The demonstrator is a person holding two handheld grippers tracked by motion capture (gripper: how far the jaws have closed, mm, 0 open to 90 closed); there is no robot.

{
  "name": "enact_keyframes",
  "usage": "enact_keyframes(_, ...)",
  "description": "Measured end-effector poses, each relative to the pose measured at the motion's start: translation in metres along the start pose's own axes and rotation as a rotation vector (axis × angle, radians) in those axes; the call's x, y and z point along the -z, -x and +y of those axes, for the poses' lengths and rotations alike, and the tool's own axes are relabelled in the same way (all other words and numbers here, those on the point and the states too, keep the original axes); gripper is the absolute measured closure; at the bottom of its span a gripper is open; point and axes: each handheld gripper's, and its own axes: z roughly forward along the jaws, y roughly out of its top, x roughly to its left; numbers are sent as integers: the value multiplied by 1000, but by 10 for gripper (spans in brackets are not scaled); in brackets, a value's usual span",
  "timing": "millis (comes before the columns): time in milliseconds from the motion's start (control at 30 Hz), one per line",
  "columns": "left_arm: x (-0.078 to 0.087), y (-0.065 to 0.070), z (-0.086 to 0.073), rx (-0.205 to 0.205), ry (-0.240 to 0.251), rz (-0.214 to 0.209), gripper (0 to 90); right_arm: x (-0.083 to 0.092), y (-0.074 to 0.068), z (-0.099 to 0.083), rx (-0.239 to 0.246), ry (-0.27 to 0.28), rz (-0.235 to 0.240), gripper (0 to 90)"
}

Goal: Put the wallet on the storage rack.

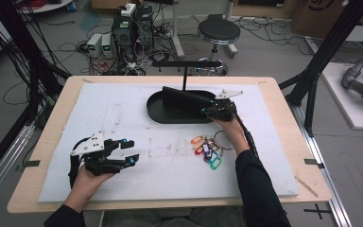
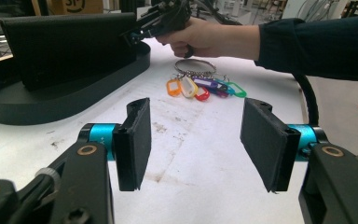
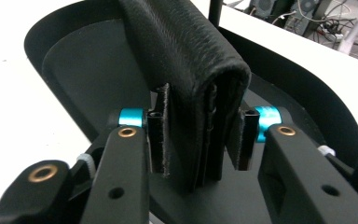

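Folded black leather wallet (image 3: 186, 70) is pinched by right gripper (image 3: 200, 135) over black oval tray (image 1: 157, 109), likely awaiting release; left gripper (image 2: 196, 140) is held spread.

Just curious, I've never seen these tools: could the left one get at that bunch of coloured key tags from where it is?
Probably yes. The left gripper has its jaws open and pointed toward the key tags, with bare white mat between.
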Motion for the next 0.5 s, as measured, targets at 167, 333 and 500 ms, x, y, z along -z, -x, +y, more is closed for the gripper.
enact_keyframes(167,0,0,0,1,-4,3,425,7,1,4,-4,9,-53,538)
enact_keyframes(333,0,0,0,3,-8,8,418,17,4,6,-25,12,-57,447)
enact_keyframes(500,0,-1,0,10,-9,22,399,32,7,8,-51,19,-40,379)
